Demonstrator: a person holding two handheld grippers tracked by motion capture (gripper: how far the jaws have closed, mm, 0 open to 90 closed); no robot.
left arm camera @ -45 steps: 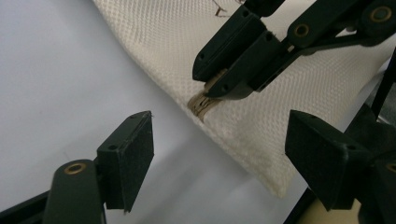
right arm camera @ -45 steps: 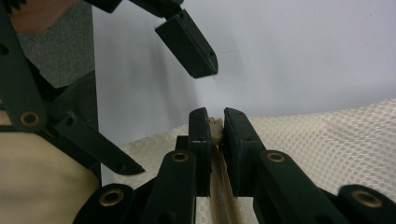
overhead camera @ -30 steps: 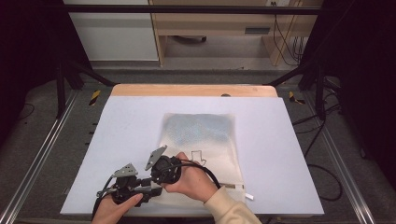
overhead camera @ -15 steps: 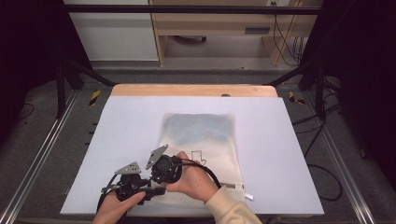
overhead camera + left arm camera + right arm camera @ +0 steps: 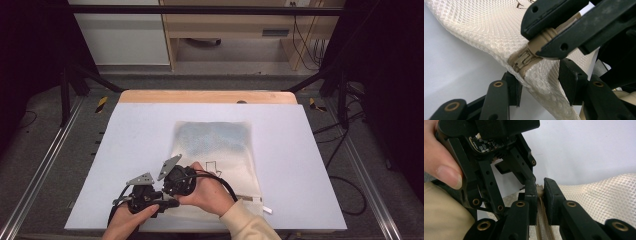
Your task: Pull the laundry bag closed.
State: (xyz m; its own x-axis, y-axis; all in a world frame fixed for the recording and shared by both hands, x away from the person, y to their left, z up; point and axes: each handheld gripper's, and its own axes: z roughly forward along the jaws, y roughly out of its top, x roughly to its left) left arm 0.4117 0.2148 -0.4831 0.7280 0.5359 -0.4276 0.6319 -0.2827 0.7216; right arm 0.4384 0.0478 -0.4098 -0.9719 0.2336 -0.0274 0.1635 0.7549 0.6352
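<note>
The mesh bag [image 5: 486, 32] was cream woven netting, rough and matt, with a tan plastic zipper slider [image 5: 524, 58] and ribbed tan pull tab [image 5: 544, 38]. The right gripper [image 5: 539, 191] and left gripper [image 5: 537, 82] had matt black plastic jaws, lightly scuffed, with brass-coloured metal rivets. The table [image 5: 135, 135] was covered in smooth matt pale sheet, edged in bare wood.

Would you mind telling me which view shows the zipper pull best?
The left gripper view: the tan zipper pull sits close up, clamped in the right tool. The right gripper view shows a sliver between jaws; in the high view, hands cover it.
</note>
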